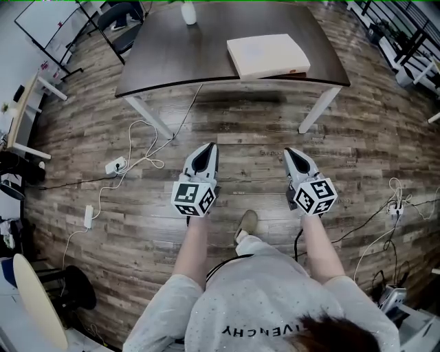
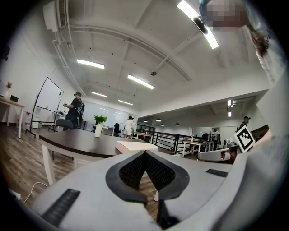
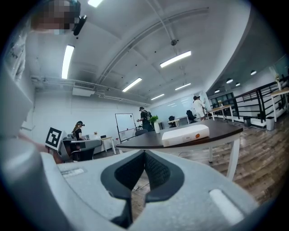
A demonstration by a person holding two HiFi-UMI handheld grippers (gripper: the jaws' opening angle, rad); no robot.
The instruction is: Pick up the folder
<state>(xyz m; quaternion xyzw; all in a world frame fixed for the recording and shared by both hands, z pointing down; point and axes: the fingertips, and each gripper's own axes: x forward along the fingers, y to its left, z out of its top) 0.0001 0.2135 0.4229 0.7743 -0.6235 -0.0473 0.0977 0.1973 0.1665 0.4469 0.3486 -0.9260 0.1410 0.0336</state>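
The folder (image 1: 268, 56) is a thick white flat case lying on the right part of a dark brown table (image 1: 172, 48). Both grippers hang over the wooden floor, short of the table's near edge and pointing toward it. My left gripper (image 1: 211, 146) is shut with nothing in it, and so is my right gripper (image 1: 291, 151). In the left gripper view the folder (image 2: 135, 146) shows just above the closed tips (image 2: 145, 153). In the right gripper view the folder (image 3: 186, 134) sits up and to the right of the closed tips (image 3: 144, 152).
A white vase with a plant (image 1: 188, 12) stands at the table's far edge. White table legs (image 1: 316, 110) reach the floor ahead. Cables and a power strip (image 1: 115, 165) lie on the floor to the left. My shoe (image 1: 246, 223) is between the grippers. People stand far off.
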